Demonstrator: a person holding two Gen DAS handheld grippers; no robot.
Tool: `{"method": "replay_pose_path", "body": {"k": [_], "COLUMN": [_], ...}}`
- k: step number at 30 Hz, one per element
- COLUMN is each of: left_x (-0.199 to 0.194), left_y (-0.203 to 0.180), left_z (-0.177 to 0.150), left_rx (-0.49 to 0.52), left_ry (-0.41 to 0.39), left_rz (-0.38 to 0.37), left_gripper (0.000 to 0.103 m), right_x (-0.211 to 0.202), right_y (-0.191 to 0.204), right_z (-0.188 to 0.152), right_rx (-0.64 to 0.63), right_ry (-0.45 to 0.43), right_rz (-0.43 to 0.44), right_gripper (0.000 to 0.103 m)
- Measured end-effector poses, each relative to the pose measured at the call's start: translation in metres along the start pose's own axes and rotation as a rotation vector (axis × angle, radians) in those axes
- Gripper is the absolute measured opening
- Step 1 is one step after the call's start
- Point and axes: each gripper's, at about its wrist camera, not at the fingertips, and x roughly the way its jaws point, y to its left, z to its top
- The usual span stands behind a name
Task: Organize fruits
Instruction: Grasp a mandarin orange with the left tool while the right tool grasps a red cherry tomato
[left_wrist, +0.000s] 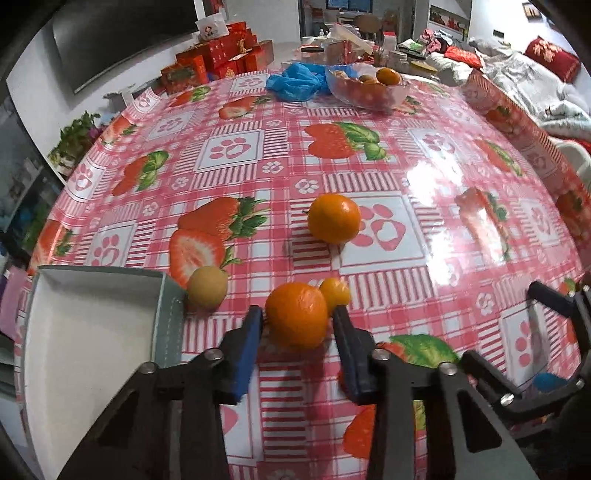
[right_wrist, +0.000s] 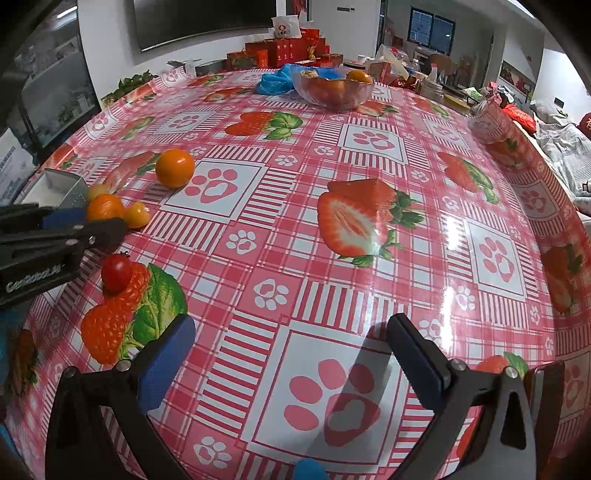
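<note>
An orange (left_wrist: 296, 314) rests on the strawberry tablecloth between the blue pads of my left gripper (left_wrist: 297, 319), which is shut on it. Behind it, touching, lies a small yellow-orange fruit (left_wrist: 334, 291). A tan round fruit (left_wrist: 207, 286) sits against the wall of an open grey box (left_wrist: 168, 321) on the left. A second orange (left_wrist: 334, 218) lies farther out. In the right wrist view my right gripper (right_wrist: 291, 328) hangs open above bare cloth, with a cherry tomato (right_wrist: 116, 272) to its left. The left gripper (right_wrist: 74, 225) and its orange (right_wrist: 105, 206) show there too.
A glass bowl (left_wrist: 354, 96) holding oranges stands at the far side of the table beside a crumpled blue bag (left_wrist: 295, 79). Red gift boxes (left_wrist: 221, 55) are stacked beyond the far edge. The tablecloth roll (right_wrist: 495, 125) lies at the right rim.
</note>
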Motion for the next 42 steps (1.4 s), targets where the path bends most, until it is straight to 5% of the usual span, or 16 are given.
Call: {"method": "replay_pose_path", "body": {"k": [5, 19, 42], "left_x": [-0.008, -0.053, -0.044], "left_y": [0.010, 0.013, 0.019], "left_z": [-0.018, -0.111, -0.098], "left_rx": [-0.052, -0.116, -0.145], "left_ry": [0.003, -0.025, -0.045], "left_rz": [-0.047, -0.026, -0.013], "left_gripper": [0.036, 0.036, 0.036], "right_x": [0.000, -0.001, -0.001], "right_y": [0.000, 0.000, 0.009], "right_z": [0.000, 0.001, 0.003], "right_rx": [0.000, 0.003, 0.008], "right_ry": [0.001, -0.012, 0.014], "right_rz": [0.000, -0.005, 0.011], "right_gripper": [0.103, 0.103, 0.103]}}
